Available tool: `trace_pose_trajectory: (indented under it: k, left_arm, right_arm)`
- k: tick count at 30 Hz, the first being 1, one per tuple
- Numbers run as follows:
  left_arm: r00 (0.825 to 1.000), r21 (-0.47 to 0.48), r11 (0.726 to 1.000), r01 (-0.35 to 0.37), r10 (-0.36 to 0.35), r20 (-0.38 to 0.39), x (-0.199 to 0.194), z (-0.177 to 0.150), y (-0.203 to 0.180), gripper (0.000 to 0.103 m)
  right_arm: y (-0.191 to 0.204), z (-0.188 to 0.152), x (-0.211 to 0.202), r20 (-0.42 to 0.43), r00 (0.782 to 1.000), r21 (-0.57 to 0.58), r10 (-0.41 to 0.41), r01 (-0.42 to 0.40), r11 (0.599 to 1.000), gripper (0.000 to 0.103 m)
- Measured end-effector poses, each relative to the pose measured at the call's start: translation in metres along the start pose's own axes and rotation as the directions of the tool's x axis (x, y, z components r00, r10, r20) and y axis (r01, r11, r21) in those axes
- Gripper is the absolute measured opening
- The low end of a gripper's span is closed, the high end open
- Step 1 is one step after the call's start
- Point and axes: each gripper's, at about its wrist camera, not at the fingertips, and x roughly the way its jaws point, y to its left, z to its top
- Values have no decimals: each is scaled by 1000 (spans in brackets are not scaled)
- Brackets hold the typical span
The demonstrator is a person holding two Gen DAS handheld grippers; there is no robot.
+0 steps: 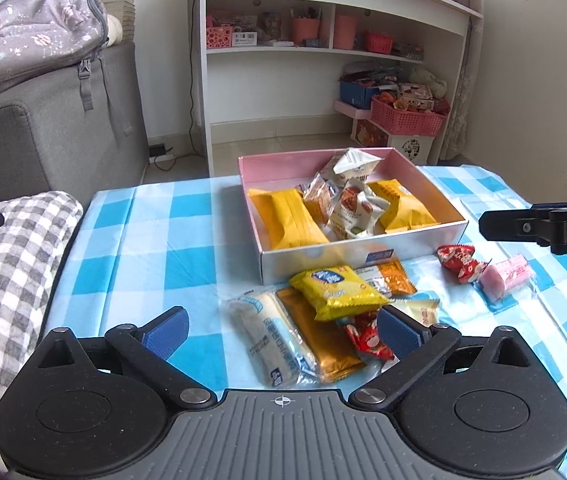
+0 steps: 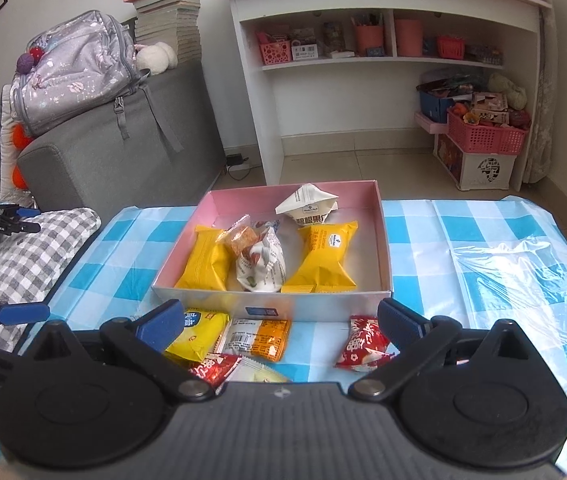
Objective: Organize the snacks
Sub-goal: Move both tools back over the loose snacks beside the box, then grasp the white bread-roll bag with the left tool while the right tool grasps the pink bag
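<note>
Snacks, boxed: two yellow pillow-shaped foil packets (image 2: 207,262), a white crumpled wrapper with red print (image 2: 261,266) and a white pyramid-shaped pouch (image 2: 307,206) lie inside the pink-lined open cardboard box (image 2: 385,240) at 12 o'clock in my right wrist view.
Snacks, loose: a yellow packet with a blue logo (image 1: 335,290), a long white-and-blue wrapped bar (image 1: 269,340), a flat gold-orange sachet (image 1: 321,344) and a small red wrapper (image 1: 367,338) lie in a pile just in front of the box's near wall, at 6 o'clock from it.
Snacks, outlying: a red crinkled candy packet (image 1: 459,260) and a pink wrapped roll (image 1: 507,276) lie at 4 o'clock from the box, touching each other.
Surface: a blue-and-white checked plastic tablecloth (image 1: 155,248) carries the box and all loose items.
My left tongs (image 1: 281,330): released, blue pads spread wide above the pile, grasping nothing.
My right tongs (image 2: 279,326): released, pads wide apart; an orange-and-white sachet (image 2: 257,336) and a red packet (image 2: 361,348) lie on the cloth between them, not clamped.
Cross-view: one black finger of my right tongs enters the left wrist view at 3 o'clock.
</note>
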Motion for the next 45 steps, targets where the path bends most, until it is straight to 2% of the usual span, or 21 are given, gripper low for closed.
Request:
trace_pose_trajectory:
  k: [13, 25, 30, 36, 39, 42, 44, 45]
  left_arm:
    - [999, -6, 1000, -31, 31, -25, 1, -30, 19, 101]
    - [999, 57, 998, -16, 18, -33, 18, -55, 25, 101]
    - [999, -26, 999, 21, -22, -48, 33, -55, 26, 101]
    - [998, -87, 995, 45, -49, -44, 53, -43, 14, 99]
    - [997, -115, 993, 39, -46, -56, 64, -37, 12, 94]
    - [995, -162, 987, 19, -35, -97, 74, -34, 15, 82]
    - [995, -168, 986, 3, -19, -98, 77, -34, 16, 72]
    - [995, -164, 986, -1, -15, -100, 78, -33, 16, 71]
  right_arm:
    - [-2, -28, -10, 49, 996, -81, -76, 80, 993, 103]
    - [-16, -52, -5, -13, 995, -111, -101, 99, 989, 103]
    - [-25, -64, 4, -63, 992, -131, -108, 99, 986, 103]
    - [-35, -61, 20, -86, 987, -105, -136, 127, 986, 103]
    - [-42, -61, 32, -102, 981, -99, -164, 154, 983, 103]
    - [-48, -60, 41, -123, 977, -82, -174, 165, 983, 103]
    - [-52, -61, 45, -136, 974, -71, -181, 173, 982, 103]
    - [-53, -60, 47, -138, 973, -70, -186, 177, 982, 103]
